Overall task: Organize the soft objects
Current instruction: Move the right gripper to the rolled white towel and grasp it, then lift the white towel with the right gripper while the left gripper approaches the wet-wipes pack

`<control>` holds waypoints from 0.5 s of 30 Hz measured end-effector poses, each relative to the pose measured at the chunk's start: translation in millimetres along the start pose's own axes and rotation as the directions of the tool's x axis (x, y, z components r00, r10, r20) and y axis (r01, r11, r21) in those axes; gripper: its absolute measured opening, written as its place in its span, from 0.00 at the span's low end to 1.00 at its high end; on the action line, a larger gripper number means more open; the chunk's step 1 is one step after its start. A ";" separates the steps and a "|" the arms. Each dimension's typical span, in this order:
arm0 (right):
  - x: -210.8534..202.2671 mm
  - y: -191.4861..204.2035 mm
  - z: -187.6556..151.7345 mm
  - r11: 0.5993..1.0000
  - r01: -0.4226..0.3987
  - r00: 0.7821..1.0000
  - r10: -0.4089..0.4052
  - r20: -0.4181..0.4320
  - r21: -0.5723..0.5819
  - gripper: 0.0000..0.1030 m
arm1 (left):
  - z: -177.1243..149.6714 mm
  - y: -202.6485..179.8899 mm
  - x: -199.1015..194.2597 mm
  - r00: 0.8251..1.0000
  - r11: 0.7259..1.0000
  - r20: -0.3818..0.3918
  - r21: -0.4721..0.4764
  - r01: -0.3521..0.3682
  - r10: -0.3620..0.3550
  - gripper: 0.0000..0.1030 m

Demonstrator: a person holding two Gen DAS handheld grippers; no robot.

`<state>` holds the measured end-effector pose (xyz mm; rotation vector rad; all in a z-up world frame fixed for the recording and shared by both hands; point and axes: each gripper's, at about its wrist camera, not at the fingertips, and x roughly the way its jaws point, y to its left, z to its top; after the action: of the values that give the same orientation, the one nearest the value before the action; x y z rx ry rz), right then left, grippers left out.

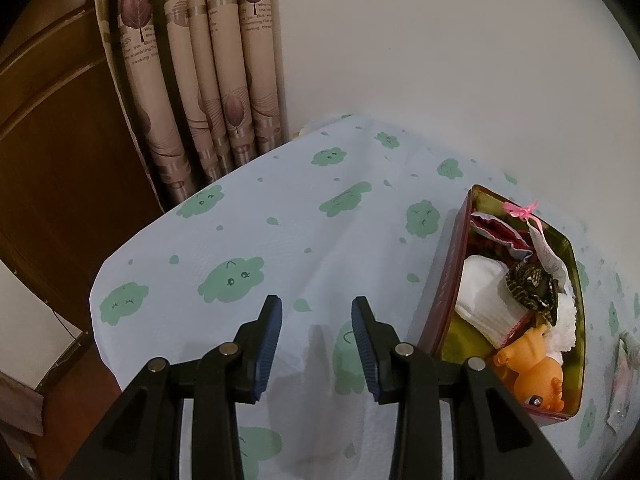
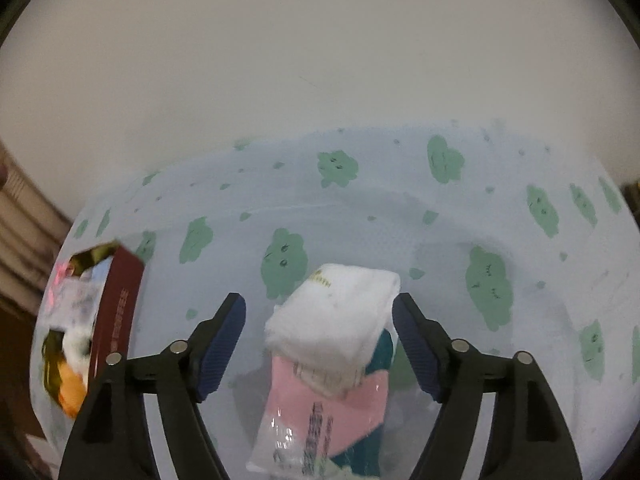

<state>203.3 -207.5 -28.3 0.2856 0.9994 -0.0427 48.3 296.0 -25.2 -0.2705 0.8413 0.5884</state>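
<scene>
A red tin box [image 1: 442, 292] with a gold inside stands on the table at the right of the left wrist view. It holds a white folded cloth [image 1: 486, 296], a dark patterned cloth [image 1: 528, 284], an orange toy [image 1: 534, 368] and a small bag with a pink ribbon [image 1: 520, 210]. My left gripper [image 1: 317, 322] is open and empty, left of the box. My right gripper [image 2: 319, 322] is open around a folded white cloth [image 2: 336, 316] that lies on a pink plastic packet [image 2: 320, 412] and a teal item [image 2: 382, 356]. The box [image 2: 120, 312] shows blurred at the left.
The table wears a pale blue cloth with green cloud prints [image 1: 280, 240]. Beige curtains [image 1: 208, 72] and a brown wooden door [image 1: 48, 128] stand beyond its far left edge. A white wall is behind the table.
</scene>
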 end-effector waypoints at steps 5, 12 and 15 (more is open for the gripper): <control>25.3 6.5 5.4 0.999 0.052 0.997 -0.051 -0.065 0.016 0.74 | -0.1 -0.5 3.8 1.000 1.000 -0.010 0.013 -0.001 0.001 0.36; 47.1 12.1 -2.3 0.991 0.129 0.987 -0.133 -0.096 -0.046 0.70 | 0.2 -0.4 4.5 1.000 1.000 -0.008 0.013 0.001 -0.001 0.36; 45.3 4.5 -3.7 0.992 0.118 0.989 -0.121 -0.080 -0.045 0.50 | 0.5 0.6 5.2 1.000 1.000 -0.006 0.008 -0.001 0.001 0.36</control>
<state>225.7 -197.9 -66.9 0.1913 1.0973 -0.1204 51.0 298.7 -28.9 -0.2649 0.8499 0.5852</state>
